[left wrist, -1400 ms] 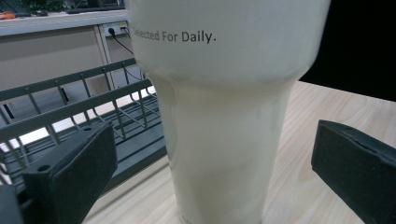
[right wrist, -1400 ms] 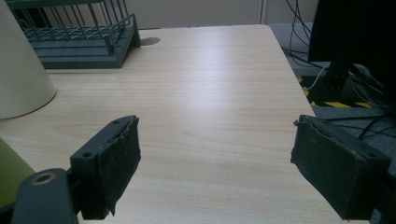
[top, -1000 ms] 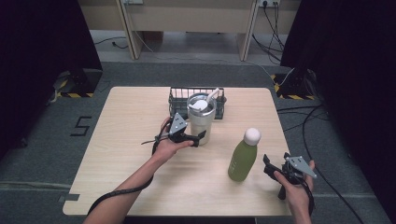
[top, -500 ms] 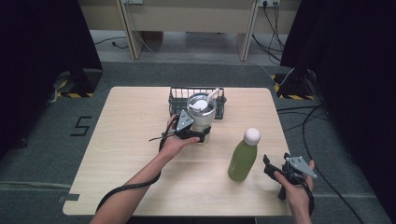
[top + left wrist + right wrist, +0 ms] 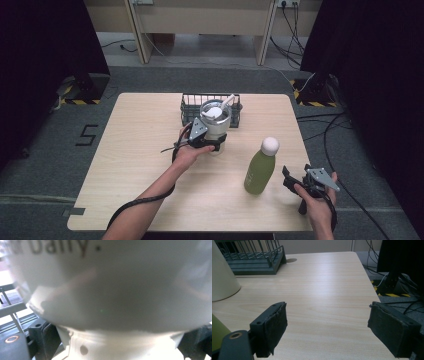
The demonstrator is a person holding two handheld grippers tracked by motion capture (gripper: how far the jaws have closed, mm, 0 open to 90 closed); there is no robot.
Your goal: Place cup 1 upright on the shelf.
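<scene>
A white cup (image 5: pixel 216 122) with a lid and straw stands on the table just in front of a dark wire basket (image 5: pixel 190 107). My left gripper (image 5: pixel 212 145) is at the cup's narrow foot. In the left gripper view the cup (image 5: pixel 112 290) looms very close, and the black jaws sit against both sides of its foot. A green bottle (image 5: pixel 261 170) with a white cap stands upright at the front right. To its right, near the table's edge, my right gripper (image 5: pixel 290 180) is held open, nothing between its jaws (image 5: pixel 328 332).
The light wooden table (image 5: pixel 140 150) has bare surface on its left half and along the front. The right gripper view shows the basket (image 5: pixel 254 262) at the far left, the cup (image 5: pixel 222 277) and a sliver of the bottle (image 5: pixel 215 335). Cables lie on the floor to the right.
My left gripper has moved a little to the right, up to the cup's foot, with its jaws now around it. The right gripper and the bottle have stayed put.
</scene>
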